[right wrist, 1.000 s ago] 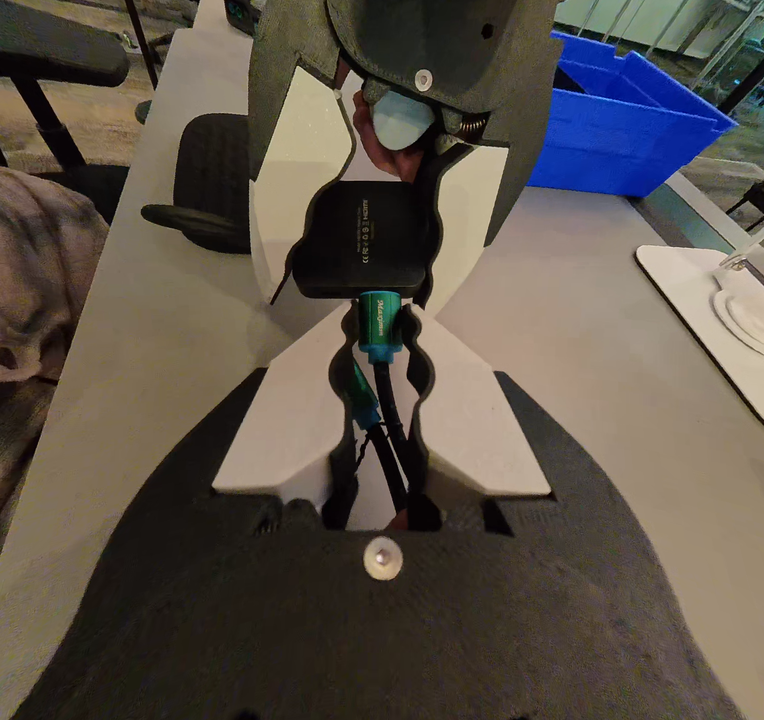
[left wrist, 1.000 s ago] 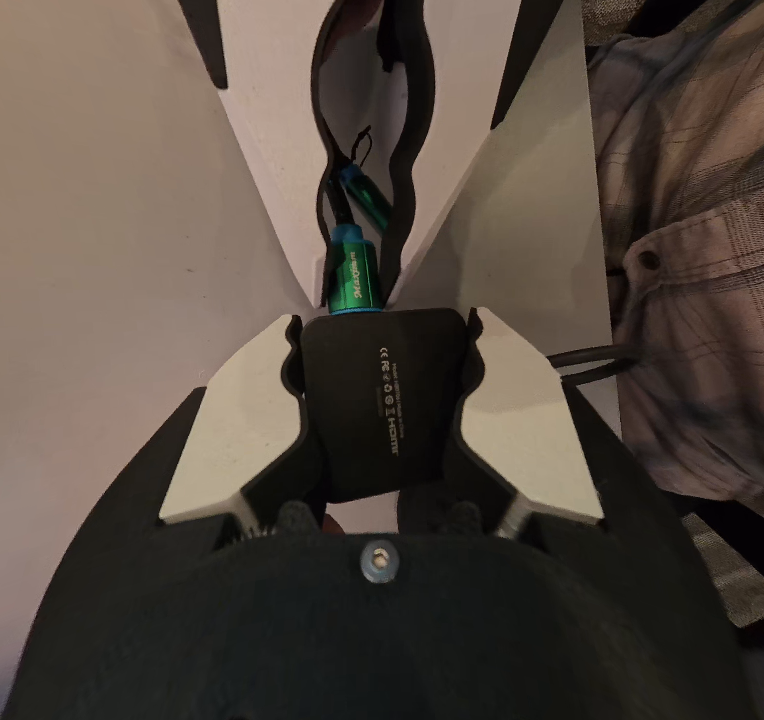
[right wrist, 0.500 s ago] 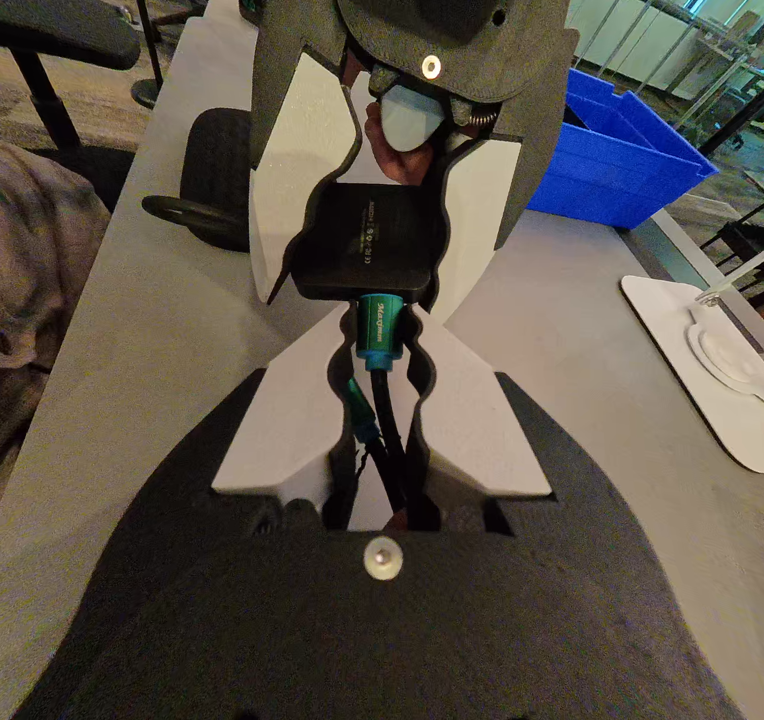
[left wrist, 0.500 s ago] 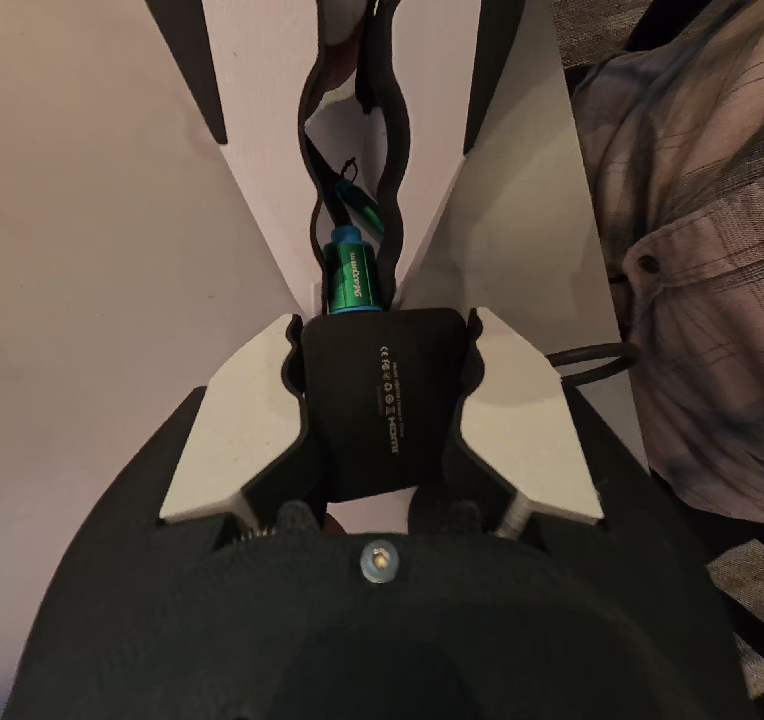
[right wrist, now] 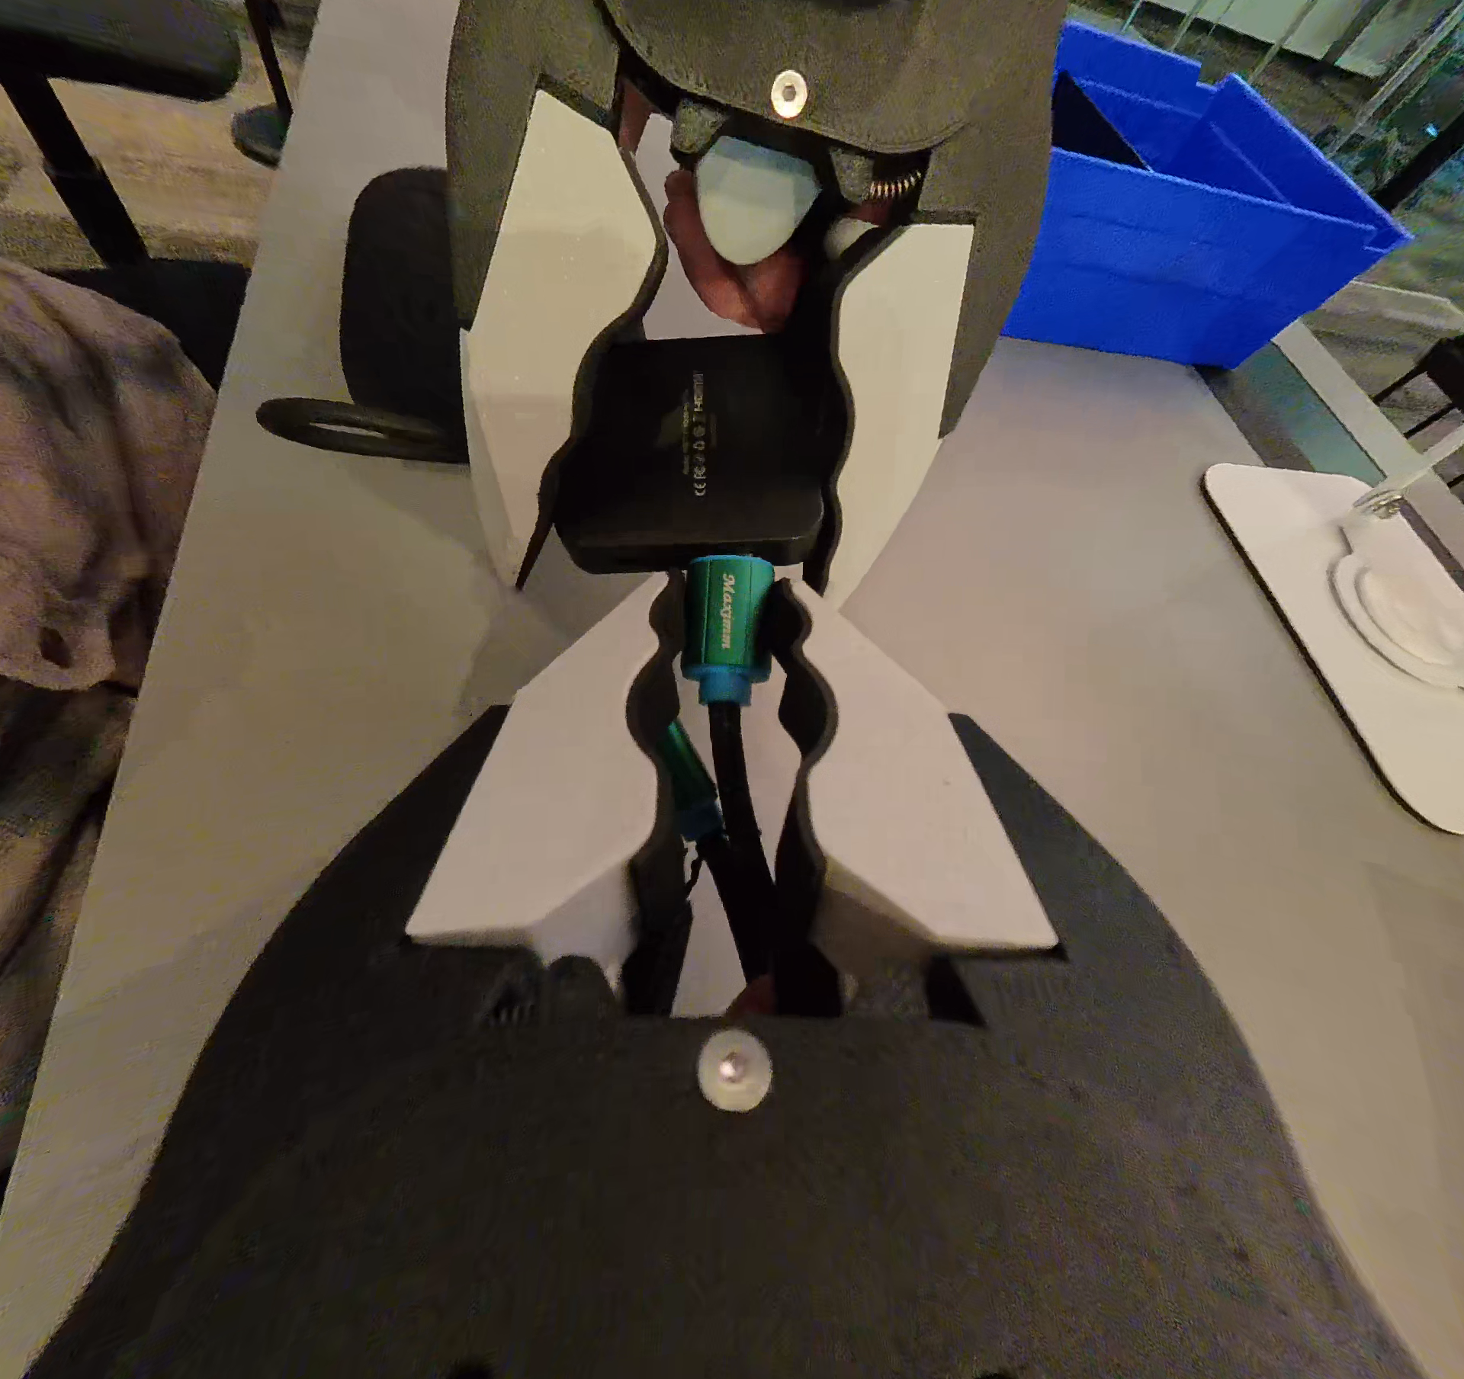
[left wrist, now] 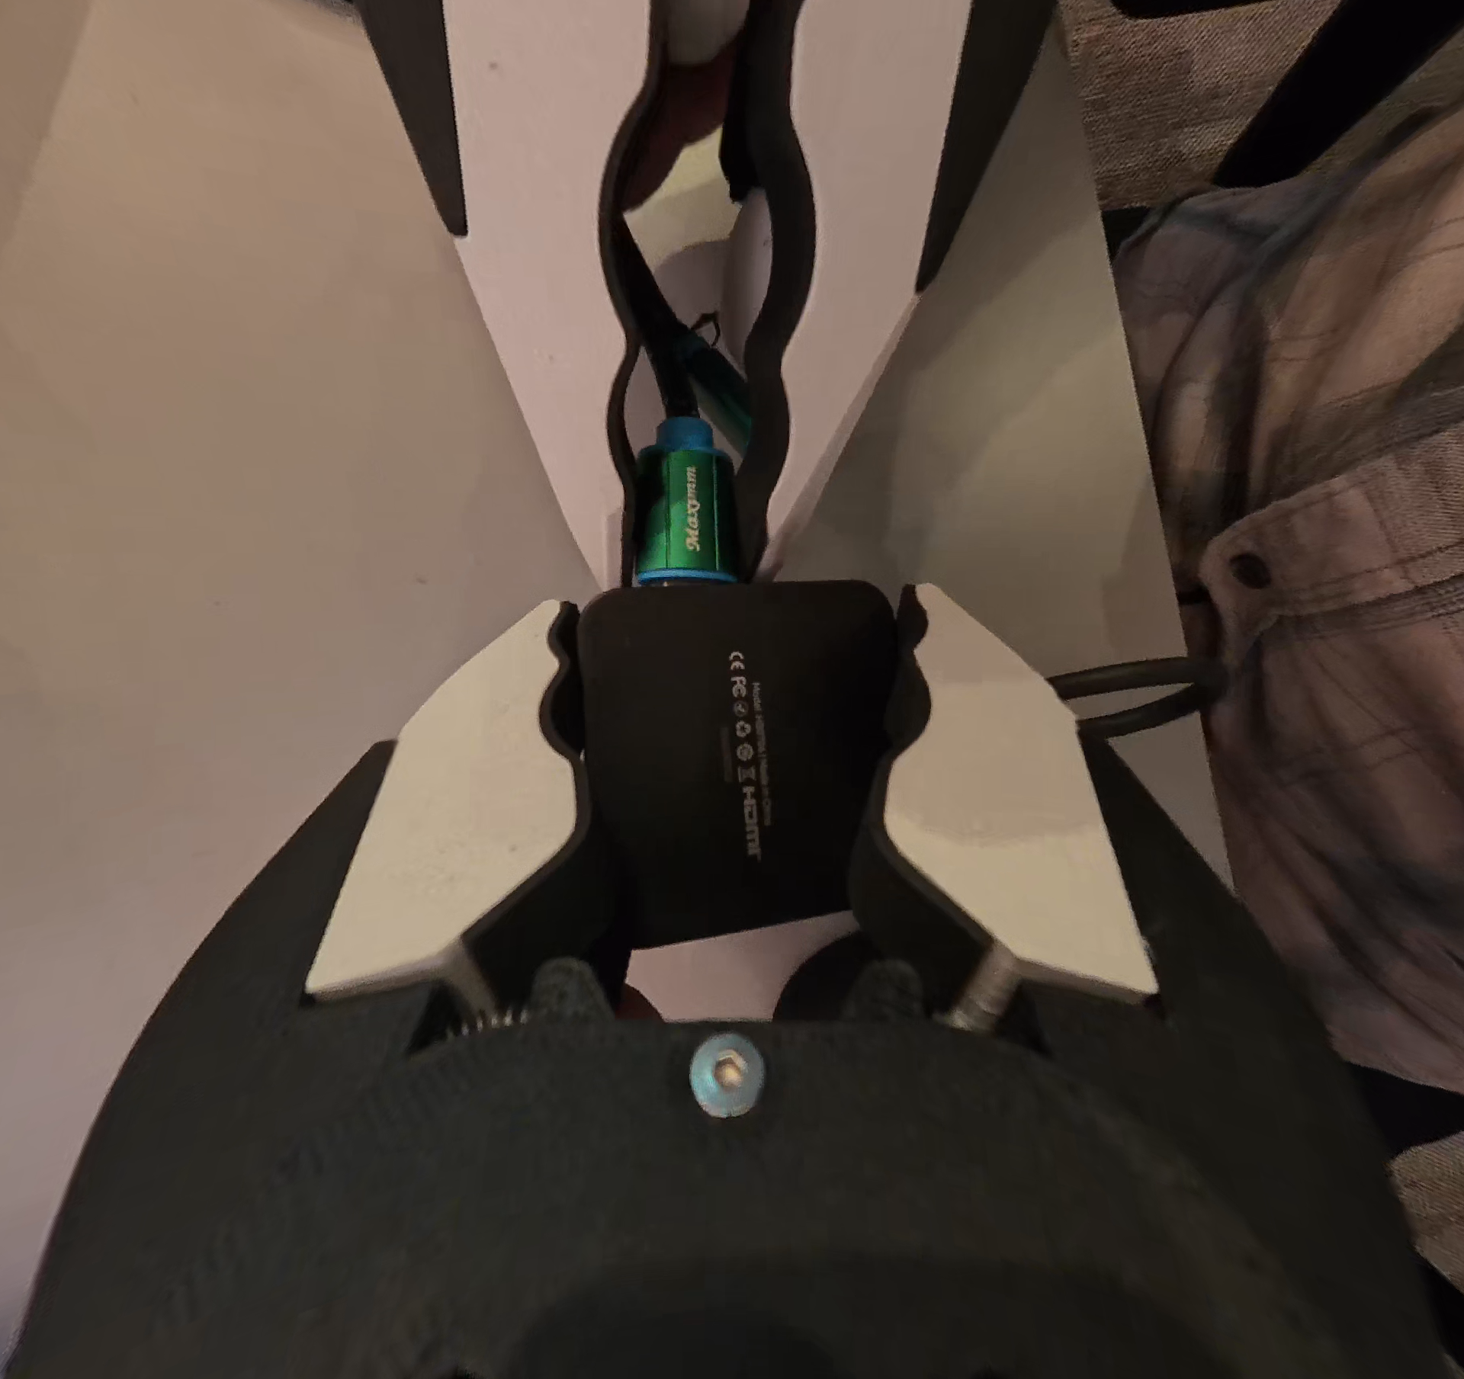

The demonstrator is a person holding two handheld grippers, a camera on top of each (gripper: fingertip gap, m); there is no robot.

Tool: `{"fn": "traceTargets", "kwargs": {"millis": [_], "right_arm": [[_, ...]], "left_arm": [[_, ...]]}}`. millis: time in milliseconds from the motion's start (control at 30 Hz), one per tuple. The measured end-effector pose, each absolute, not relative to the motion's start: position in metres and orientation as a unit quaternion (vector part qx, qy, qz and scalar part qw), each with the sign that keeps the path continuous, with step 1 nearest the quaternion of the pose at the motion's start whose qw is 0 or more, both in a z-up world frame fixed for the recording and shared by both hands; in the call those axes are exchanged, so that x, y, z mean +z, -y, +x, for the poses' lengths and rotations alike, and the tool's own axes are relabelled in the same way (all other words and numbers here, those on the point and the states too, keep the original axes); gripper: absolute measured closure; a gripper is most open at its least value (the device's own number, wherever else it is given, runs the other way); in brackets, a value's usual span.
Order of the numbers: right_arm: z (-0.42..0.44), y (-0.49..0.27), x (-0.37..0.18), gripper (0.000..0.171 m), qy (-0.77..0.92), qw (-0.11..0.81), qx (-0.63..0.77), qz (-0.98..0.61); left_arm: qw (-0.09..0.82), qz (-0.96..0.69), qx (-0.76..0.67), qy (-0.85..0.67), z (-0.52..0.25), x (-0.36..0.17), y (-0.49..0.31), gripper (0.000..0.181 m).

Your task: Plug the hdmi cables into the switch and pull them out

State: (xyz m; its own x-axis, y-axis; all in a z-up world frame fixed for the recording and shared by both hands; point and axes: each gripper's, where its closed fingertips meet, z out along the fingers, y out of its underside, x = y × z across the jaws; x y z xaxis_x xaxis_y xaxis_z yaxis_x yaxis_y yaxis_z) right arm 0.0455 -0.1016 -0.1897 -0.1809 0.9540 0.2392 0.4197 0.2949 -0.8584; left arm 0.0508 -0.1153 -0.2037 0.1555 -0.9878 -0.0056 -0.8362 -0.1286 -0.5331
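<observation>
My left gripper (left wrist: 733, 715) pinches the black switch (left wrist: 733, 755) by its side edges, bracing it above the grey table (left wrist: 198, 390). The green plug (left wrist: 688, 517) sits seated in the switch's port. My right gripper (right wrist: 725, 628) has its fingers closed around that plug, in line with the port; I judge this grip suits a straight pull. A second green plug (right wrist: 688, 775) hangs loose beneath.
</observation>
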Motion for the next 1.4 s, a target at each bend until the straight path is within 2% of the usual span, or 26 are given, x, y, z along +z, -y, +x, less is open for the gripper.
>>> {"fn": "traceTargets", "kwargs": {"millis": [100, 233, 800, 900, 1167, 1400], "right_arm": [[0.059, 0.085, -0.202, 0.152, 0.716, 0.41, 0.254, -0.504], [0.08, 0.076, -0.186, 0.153, 0.7, 0.425, 0.265, -0.51], [0.101, -0.007, -0.164, 0.153, 0.684, 0.447, 0.2, -0.54], [0.106, -0.043, -0.138, 0.153, 0.645, 0.474, 0.186, -0.57], [0.153, -0.176, -0.068, 0.153, 0.413, 0.549, 0.236, -0.687], [0.187, -0.268, -0.057, 0.153, 0.337, 0.551, 0.187, -0.74]], "left_arm": [[0.191, -0.741, -0.13, -0.631, 0.025, -0.215, 0.111, 0.107], [0.191, -0.762, -0.145, -0.601, 0.009, -0.207, 0.112, 0.106], [0.332, -0.817, -0.157, -0.445, -0.016, -0.209, 0.058, 0.106], [0.345, -0.819, -0.175, -0.423, -0.014, -0.212, 0.061, 0.107], [0.355, -0.826, -0.18, -0.399, -0.015, -0.225, 0.059, 0.106], [0.355, -0.827, -0.198, -0.388, -0.018, -0.227, 0.056, 0.106]]}}
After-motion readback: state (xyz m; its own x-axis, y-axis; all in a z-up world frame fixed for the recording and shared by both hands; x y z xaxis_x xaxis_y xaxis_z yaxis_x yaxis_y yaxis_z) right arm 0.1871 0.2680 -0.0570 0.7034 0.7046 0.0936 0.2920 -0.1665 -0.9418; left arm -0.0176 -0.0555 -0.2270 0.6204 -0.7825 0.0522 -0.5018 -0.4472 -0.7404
